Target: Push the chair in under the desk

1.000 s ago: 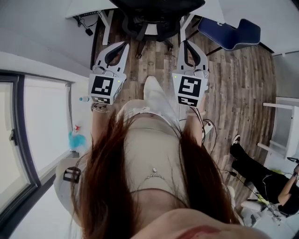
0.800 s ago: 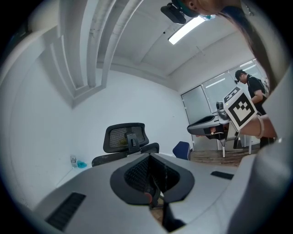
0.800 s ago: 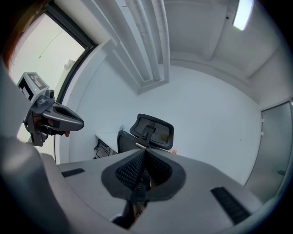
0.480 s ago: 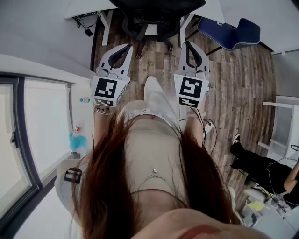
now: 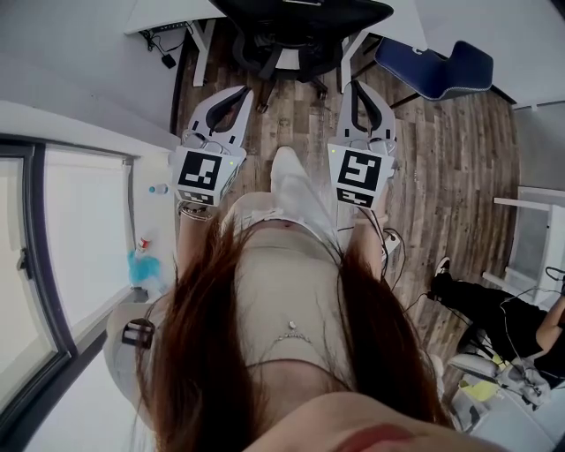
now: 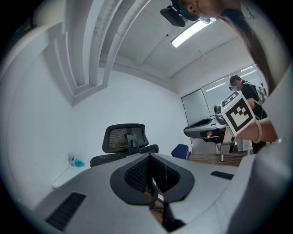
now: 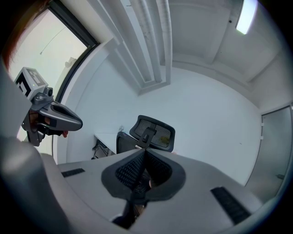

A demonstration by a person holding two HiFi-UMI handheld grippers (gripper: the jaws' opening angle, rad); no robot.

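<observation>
A black office chair (image 5: 296,22) with a mesh headrest stands at the top of the head view, its seat partly under the white desk (image 5: 168,12). Both grippers are held level in front of the person, apart from the chair. My left gripper (image 5: 238,91) is shut and holds nothing. The right gripper (image 5: 353,85) is shut and empty too. In the left gripper view the chair's headrest (image 6: 124,137) rises beyond my closed left gripper (image 6: 149,157). The right gripper view shows the chair (image 7: 153,132) and the desk (image 7: 106,138) past the closed right gripper (image 7: 143,151).
A blue seat (image 5: 433,62) lies on the wooden floor to the right of the chair. Along the left runs a white window sill (image 5: 154,221) with a bottle (image 5: 159,188). A person in black (image 5: 494,318) sits on the floor at the lower right, among cables.
Both grippers stay where they were, shut. The person at the lower right has shifted a little.
</observation>
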